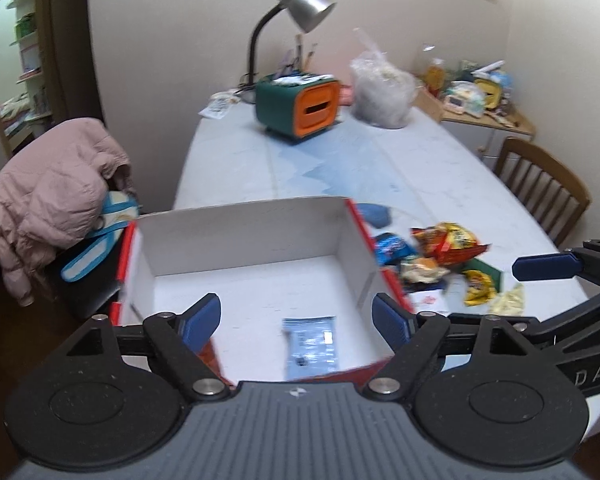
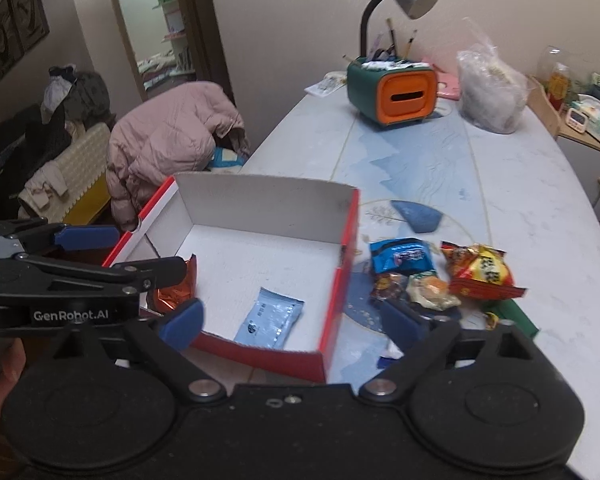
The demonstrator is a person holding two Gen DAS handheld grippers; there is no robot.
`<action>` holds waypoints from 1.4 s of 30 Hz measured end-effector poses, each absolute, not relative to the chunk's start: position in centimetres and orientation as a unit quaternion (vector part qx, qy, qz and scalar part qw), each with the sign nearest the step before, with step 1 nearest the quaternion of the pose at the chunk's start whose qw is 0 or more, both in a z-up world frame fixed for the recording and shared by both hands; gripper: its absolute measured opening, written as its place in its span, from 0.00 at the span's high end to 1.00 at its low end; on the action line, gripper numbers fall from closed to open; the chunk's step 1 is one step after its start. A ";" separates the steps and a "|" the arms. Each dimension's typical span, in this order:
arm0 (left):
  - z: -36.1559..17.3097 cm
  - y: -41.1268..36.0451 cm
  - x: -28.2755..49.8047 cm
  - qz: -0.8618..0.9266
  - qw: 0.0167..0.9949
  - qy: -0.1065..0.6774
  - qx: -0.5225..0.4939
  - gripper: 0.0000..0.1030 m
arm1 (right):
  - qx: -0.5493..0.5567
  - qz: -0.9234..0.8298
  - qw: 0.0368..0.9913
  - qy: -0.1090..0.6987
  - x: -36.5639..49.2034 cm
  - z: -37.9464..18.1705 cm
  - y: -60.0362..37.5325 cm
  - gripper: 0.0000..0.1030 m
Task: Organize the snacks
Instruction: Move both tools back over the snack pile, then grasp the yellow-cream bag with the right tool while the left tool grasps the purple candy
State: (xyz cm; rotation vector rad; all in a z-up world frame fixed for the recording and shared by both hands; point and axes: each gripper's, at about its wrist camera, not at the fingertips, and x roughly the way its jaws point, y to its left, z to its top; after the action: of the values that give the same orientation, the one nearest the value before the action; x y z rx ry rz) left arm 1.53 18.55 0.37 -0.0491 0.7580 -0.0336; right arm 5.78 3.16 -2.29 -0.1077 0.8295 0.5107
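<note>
Left wrist view: left hand-held gripper (image 1: 296,322) spread wide and empty at lower centre, above a white box (image 1: 240,236) holding a pale blue packet (image 1: 310,342); loose snacks (image 1: 448,258) on the tabletop (image 1: 340,160) at right. Right wrist view: right hand-held gripper (image 2: 292,322) gaping, empty, over the box's near corner; orange wrapper (image 2: 176,288) at the box's left.

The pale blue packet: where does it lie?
In both wrist views the pale blue packet lies flat inside the red-and-white box, near its front wall.

Matt cardboard box (image 2: 260,200); glossy foil snack packets (image 2: 482,270).
</note>
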 end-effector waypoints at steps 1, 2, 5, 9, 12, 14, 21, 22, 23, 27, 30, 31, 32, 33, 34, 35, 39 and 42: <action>0.4 18.0 1.4 -0.023 0.929 0.368 -0.024 0.17 | -0.048 0.243 0.885 0.395 5.5 -2.1 2.6 0.03; 0.4 17.4 1.3 -0.029 0.929 0.367 -0.024 0.16 | -0.047 0.242 0.887 0.391 5.2 -2.0 2.0 0.02; 0.4 15.8 1.1 -0.047 0.930 0.364 -0.027 0.12 | -0.049 0.233 0.893 0.383 4.7 -1.9 0.0 0.02; -0.1 13.9 1.1 -0.061 0.929 0.362 -0.037 0.05 | -0.052 0.216 0.899 0.378 4.1 -2.1 -3.3 0.02; -1.0 12.5 1.3 -0.061 0.928 0.365 -0.047 0.04 | -0.044 0.206 0.900 0.382 3.8 -2.5 -6.2 0.01; -1.9 11.5 1.4 -0.061 0.925 0.372 -0.055 0.04 | -0.043 0.200 0.899 0.387 3.8 -2.9 -7.9 0.01; -4.6 6.7 2.9 -0.056 0.916 0.395 -0.035 0.04 | -0.022 0.170 0.894 0.414 6.2 -5.0 -13.8 0.02; -4.9 6.1 3.1 -0.055 0.915 0.398 -0.031 0.04 | -0.020 0.166 0.893 0.417 6.8 -5.3 -14.6 0.02; -5.2 5.4 3.4 -0.054 0.914 0.400 -0.028 0.04 | -0.020 0.162 0.893 0.420 7.4 -5.6 -15.2 0.02; -6.4 2.8 4.3 -0.052 0.912 0.408 -0.010 0.04 | 0.003 0.154 0.881 0.448 9.9 -7.3 -17.7 0.04; -7.4 1.1 5.2 -0.050 0.907 0.417 0.005 0.04 | 0.017 0.158 0.870 0.466 11.7 -8.6 -18.8 0.05; -7.7 0.6 5.6 -0.051 0.905 0.422 0.008 0.04 | 0.021 0.160 0.866 0.474 12.3 -9.1 -19.0 0.06; -8.1 0.2 5.9 -0.052 0.902 0.428 0.009 0.04 | 0.024 0.163 0.861 0.481 12.9 -9.5 -19.1 0.07; -8.5 -0.2 6.3 -0.053 0.900 0.433 0.010 0.04 | 0.027 0.167 0.857 0.487 13.5 -10.0 -19.1 0.08; -8.8 -0.5 6.6 -0.055 0.897 0.439 0.010 0.04 | 0.028 0.170 0.852 0.494 14.0 -10.4 -19.1 0.09; -9.2 -0.8 7.0 -0.056 0.894 0.445 0.010 0.04 | 0.029 0.172 0.848 0.500 14.5 -10.9 -19.1 0.09; -10.7 -1.9 8.1 -0.080 0.883 0.462 0.014 0.04 | 0.032 0.180 0.834 0.521 16.2 -12.5 -18.7 0.12; -11.9 -2.7 8.8 -0.088 0.877 0.472 0.021 0.05 | 0.033 0.180 0.825 0.536 17.2 -13.7 -18.4 0.15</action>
State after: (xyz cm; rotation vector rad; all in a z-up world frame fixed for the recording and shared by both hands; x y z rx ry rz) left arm 8.81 -2.70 -11.87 0.0435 0.9836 -0.1845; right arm 17.22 -18.39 -13.69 0.0691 1.1384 0.3825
